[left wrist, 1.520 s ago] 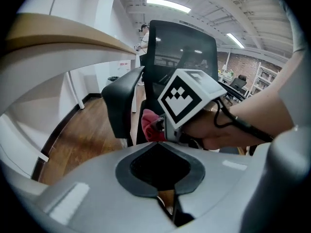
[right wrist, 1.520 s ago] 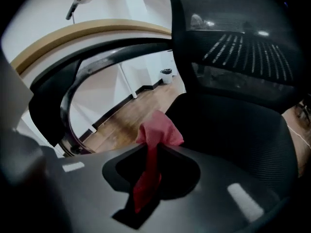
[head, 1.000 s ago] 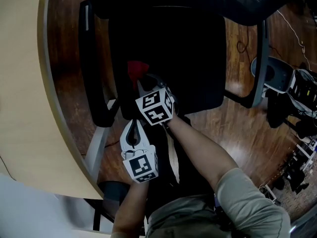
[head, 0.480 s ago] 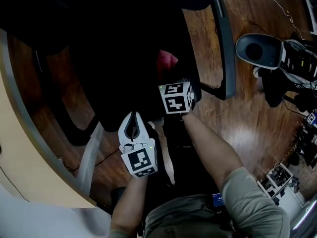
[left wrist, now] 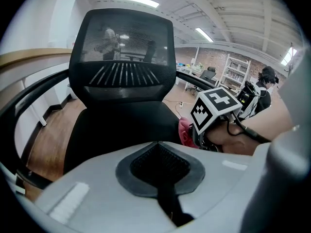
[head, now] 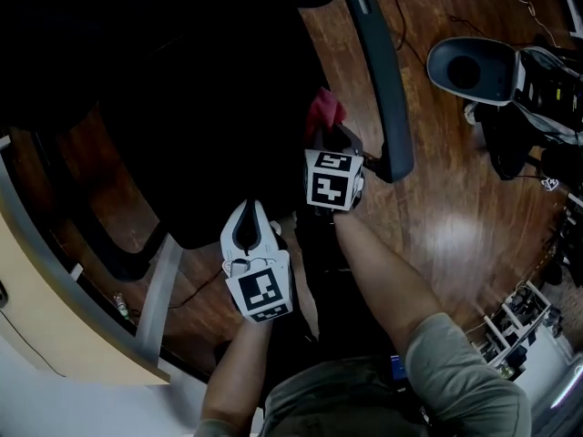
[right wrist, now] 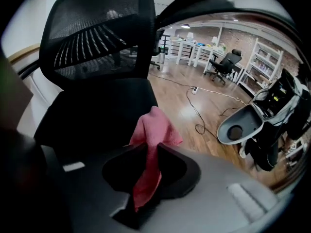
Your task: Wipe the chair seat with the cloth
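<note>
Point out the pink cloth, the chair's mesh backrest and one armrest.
pink cloth [right wrist: 154, 130], right gripper view, its bunched upper fold.
mesh backrest [left wrist: 121, 52], left gripper view, middle of the mesh.
armrest [head: 375, 71], head view, middle of its pad.

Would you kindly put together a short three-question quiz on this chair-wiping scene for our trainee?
1. True or false: the right gripper is shut on the pink cloth.
2. In the head view, the cloth is nearest to: A) the chair's armrest; B) the curved desk; C) the person's sleeve.
3. Fill in: the jaws of the left gripper are ___, with nothing between them.

Key: 1 true; 2 A; 3 together.
</note>
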The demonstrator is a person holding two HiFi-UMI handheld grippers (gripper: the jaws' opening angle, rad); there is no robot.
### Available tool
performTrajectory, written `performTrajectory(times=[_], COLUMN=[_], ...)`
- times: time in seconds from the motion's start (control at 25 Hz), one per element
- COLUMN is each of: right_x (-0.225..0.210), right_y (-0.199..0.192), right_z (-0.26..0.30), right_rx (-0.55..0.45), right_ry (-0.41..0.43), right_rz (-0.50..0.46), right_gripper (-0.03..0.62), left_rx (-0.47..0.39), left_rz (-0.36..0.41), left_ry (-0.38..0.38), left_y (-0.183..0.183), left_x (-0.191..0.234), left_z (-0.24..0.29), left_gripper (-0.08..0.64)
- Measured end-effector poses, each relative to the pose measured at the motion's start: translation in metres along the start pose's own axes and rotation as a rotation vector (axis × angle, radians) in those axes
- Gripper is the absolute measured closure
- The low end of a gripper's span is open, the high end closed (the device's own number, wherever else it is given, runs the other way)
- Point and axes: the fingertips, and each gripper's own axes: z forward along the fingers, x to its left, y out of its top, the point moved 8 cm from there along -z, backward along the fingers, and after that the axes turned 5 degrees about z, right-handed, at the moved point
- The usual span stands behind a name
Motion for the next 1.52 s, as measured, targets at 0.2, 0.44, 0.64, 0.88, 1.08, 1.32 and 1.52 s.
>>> performTrajectory(times=[0.2, 0.44, 0.64, 0.88, 1.08, 1.32, 1.52], right_x=[-0.006, -0.003, 0.049, 0.168, 0.256, 0.318, 0.33], right_y=[-0.01, -0.004, 0.001, -0.024, -0.064, -0.114, -0.134], right_z=[0.002, -0.002, -0.025, -0.064, -0.093, -0.097, -0.085], right_rx=[-0.011, -0.036, -0.116, -0.161, -0.119, -0.002, 0.044], right_ry=[-0.022, -0.004, 0.114, 0.399, 0.623, 0.735, 0.702], right_rz=[-0.005, -0.018, -0.138, -0.354, -0.511, -0.647, -0.665], right_gripper=[0.529, 0.529, 0.529, 0.528, 0.528, 0.528, 0.528], left_rx=[0.007, -0.008, 0.002, 0.018, 0.03, 0.08, 0.108], left_rz=[-0.008, -0.038, -0.053, -0.102, -0.139, -0.154, -0.134], left_ry=[0.008, 0.036, 0.109, 0.242, 0.323, 0.348, 0.338], left_y=[-0.006, -0.011, -0.023, -0.057, -0.083, -0.125, -0.145], left_x=[-0.006, -0.001, 0.029, 0.079, 0.116, 0.143, 0.157], left_z=[0.002, -0.007, -0.033, -0.072, -0.101, -0.127, -0.132], left_gripper=[0.555, 0.555, 0.555, 0.555, 0.555, 0.555, 0.555])
